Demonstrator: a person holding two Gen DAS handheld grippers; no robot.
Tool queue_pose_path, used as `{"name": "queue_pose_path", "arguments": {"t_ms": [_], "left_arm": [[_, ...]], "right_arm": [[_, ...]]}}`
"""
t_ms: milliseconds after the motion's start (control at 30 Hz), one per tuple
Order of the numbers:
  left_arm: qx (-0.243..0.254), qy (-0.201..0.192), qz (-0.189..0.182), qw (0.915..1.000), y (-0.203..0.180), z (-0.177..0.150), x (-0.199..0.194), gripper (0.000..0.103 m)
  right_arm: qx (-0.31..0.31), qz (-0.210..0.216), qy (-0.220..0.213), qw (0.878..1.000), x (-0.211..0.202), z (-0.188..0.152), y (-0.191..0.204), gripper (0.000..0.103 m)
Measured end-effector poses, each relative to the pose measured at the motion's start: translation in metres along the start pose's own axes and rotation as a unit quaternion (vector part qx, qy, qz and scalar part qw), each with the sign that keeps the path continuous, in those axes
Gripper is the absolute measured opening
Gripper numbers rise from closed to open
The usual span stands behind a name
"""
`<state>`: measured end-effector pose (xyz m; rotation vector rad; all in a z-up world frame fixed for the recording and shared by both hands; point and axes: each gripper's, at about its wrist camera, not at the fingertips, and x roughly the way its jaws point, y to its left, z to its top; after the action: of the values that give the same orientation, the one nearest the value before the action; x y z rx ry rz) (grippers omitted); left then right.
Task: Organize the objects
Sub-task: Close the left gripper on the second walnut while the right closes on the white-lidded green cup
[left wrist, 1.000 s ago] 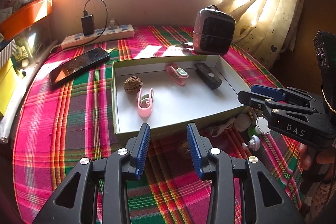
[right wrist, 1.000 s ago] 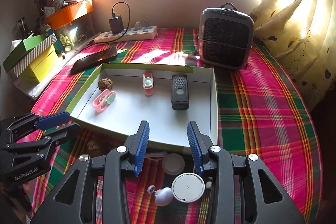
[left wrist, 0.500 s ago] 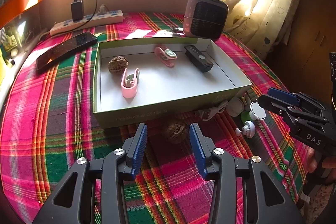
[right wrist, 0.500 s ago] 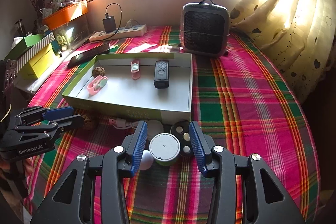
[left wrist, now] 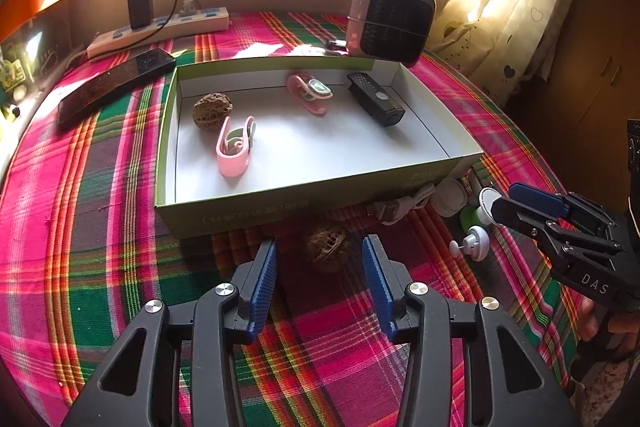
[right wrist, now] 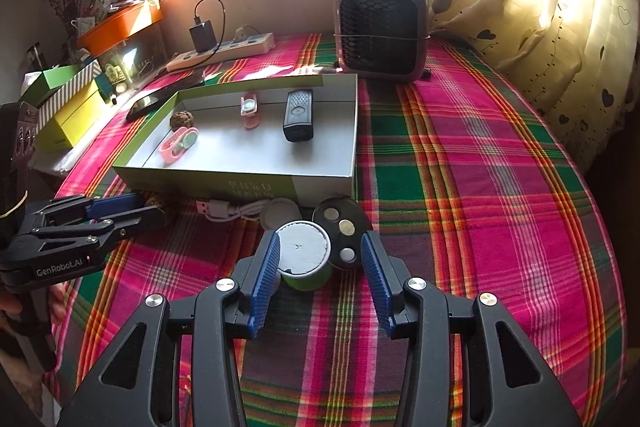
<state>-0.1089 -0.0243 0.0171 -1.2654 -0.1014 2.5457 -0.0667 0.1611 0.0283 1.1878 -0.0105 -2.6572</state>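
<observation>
Left gripper point(left wrist: 319, 263) jaws just widened, nothing clamped; wrinkled brown walnut point(left wrist: 326, 245) just ahead between tips. Right gripper point(right wrist: 320, 259) agape, white-lidded green jar point(right wrist: 304, 255) touching left pad. Advised centring before squeezing.

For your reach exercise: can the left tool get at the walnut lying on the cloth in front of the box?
Probably yes. The left tool is open, the walnut lies just ahead between its fingers, nothing between them.
</observation>
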Motion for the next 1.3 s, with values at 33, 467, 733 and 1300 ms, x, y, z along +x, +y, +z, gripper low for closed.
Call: {"name": "queue_pose_path", "arguments": {"t_ms": [33,467,733,1300], "left_arm": [[0.0,0.001,0.001,1.0,0.0,0.0,0.001,0.042],[0.001,0.01,0.008,0.9999,-0.002,0.0,0.008,0.042],[-0.002,0.01,0.008,0.9999,-0.002,0.001,0.009,0.042],[-0.017,0.001,0.013,0.9998,0.003,0.001,0.009,0.03]], "right_arm": [[0.0,0.002,0.0,1.0,0.001,0.0,0.001,0.044],[-0.01,0.001,0.006,1.0,0.009,-0.002,0.007,0.046],[0.002,-0.007,0.001,1.0,0.01,-0.003,0.003,0.046],[0.001,-0.004,-0.001,1.0,0.009,-0.006,0.005,0.036]]}}
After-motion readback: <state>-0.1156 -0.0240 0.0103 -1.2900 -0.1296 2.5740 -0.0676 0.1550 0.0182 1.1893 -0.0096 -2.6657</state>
